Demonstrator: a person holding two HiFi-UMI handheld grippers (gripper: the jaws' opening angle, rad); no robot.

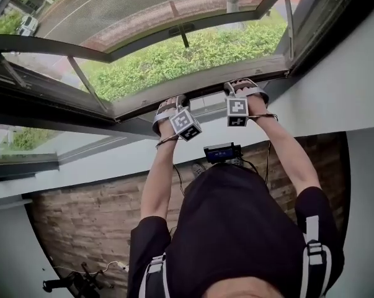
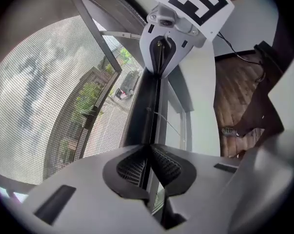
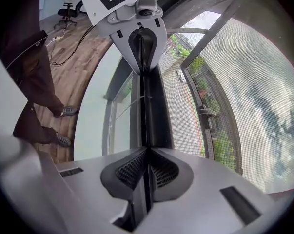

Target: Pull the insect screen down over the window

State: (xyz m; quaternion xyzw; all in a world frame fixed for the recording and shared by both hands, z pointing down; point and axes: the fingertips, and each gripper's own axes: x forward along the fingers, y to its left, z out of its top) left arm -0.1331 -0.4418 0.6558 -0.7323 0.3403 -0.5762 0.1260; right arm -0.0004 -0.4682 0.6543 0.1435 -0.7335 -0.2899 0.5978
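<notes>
The insect screen's grey mesh (image 2: pixel 39 91) (image 3: pixel 244 82) covers the window opening. It ends in a dark pull bar (image 1: pixel 205 98) (image 2: pixel 146 106) (image 3: pixel 151 111). My left gripper (image 1: pixel 169 104) (image 2: pixel 149 147) is shut on that bar, with its ribbed pads pressed against the bar's edge. To its right my right gripper (image 1: pixel 245 87) (image 3: pixel 147 150) is shut on the same bar. Each gripper shows further along the bar in the other's view: the right gripper (image 2: pixel 161 57) and the left gripper (image 3: pixel 142 48). Both arms are stretched toward the window.
Beyond the mesh the glass sash (image 1: pixel 143 42) stands swung outward over a hedge and a road. A window handle (image 3: pixel 205 112) sits on the frame. A white sill (image 1: pixel 112 160) runs below the bar. An office chair (image 3: pixel 66 9) and cables stand on the wood floor behind.
</notes>
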